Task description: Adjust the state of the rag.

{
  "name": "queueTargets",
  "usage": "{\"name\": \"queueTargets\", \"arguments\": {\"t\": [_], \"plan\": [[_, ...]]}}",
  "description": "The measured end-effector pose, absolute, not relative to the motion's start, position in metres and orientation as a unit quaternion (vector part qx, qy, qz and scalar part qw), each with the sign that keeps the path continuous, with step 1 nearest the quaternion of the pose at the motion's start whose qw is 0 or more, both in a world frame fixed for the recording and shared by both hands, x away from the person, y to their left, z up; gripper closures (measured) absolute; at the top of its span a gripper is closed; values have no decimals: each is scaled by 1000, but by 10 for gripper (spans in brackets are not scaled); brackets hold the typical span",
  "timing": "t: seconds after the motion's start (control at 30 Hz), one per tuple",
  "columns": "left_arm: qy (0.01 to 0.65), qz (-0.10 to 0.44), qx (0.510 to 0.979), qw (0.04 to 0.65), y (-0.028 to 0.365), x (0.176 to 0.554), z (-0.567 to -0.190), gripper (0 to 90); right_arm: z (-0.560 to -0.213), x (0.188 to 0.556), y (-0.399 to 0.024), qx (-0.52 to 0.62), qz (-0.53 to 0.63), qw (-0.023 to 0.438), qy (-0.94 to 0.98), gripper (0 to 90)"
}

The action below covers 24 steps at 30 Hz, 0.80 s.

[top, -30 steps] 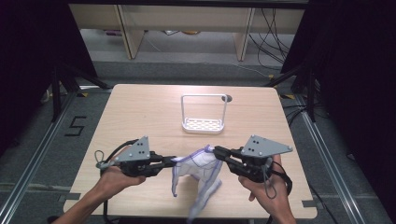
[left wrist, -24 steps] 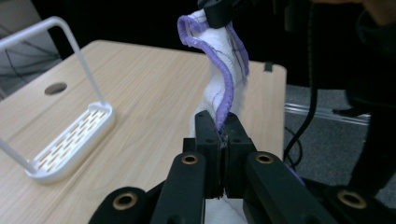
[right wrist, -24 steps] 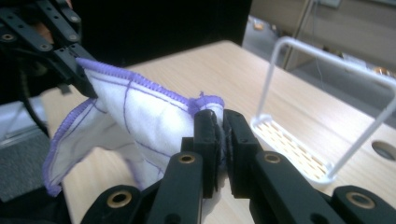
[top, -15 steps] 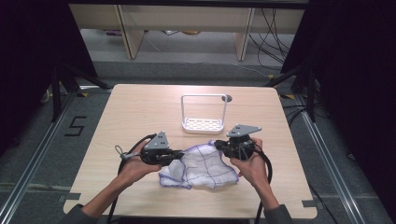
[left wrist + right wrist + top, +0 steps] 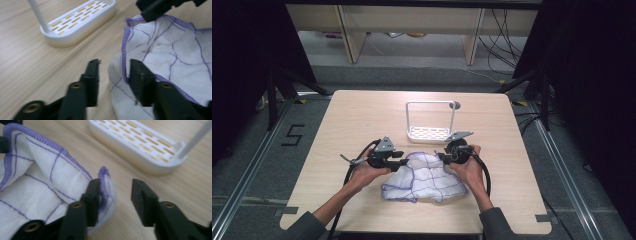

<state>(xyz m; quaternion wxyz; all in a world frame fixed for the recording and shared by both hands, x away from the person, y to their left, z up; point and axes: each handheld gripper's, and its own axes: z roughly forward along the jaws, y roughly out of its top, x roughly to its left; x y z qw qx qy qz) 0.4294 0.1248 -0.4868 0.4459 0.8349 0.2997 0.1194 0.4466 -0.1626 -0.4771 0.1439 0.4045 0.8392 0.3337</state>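
A white cloth with purple stitched lines lies crumpled on the wooden table. My left gripper sits low at the cloth's left edge. In the left gripper view its jaws have just been opening; my left gripper is open, with the purple hem of the cloth loose in the gap beside one jaw. My right gripper is at the cloth's far right corner. Its jaws have just been opening too; my right gripper is open, and the cloth corner rests against one jaw, unpressed.
A white slotted rack with a tall wire handle stands just beyond the cloth, near both grippers; it shows as a rack and a rack in the gripper views. Bare wood lies to the left and right of the hands.
The cloth, held up between both shut grippers a second ago, came down and forward onto the table. Both grippers' jaws have opened and let go of it.
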Motion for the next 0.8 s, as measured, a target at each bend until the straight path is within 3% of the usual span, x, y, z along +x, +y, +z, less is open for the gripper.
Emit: {"name": "queueTargets", "arguments": {"t": [0.13, 0.3, 0.43, 0.67, 0.73, 0.8], "plan": [[316, 110, 825, 455, 146, 413, -476, 432, -460, 432, -179, 409, 333, 159, 835, 474], [305, 99, 825, 465, 164, 377, -477, 404, -444, 396, -199, 418, 360, 157, 819, 420], [281, 90, 835, 465, 149, 361, -483, 413, -443, 369, -204, 400, 363, 158, 827, 415], [267, 77, 852, 443, 109, 363, -498, 404, -458, 340, -207, 406, 360, 147, 827, 402], [263, 79, 856, 438, 101, 365, -501, 431, -462, 337, -207, 404, 354, 143, 831, 402], [251, 85, 864, 427, 97, 367, -503, 562, -464, 335, -206, 403, 359, 141, 830, 403]]}}
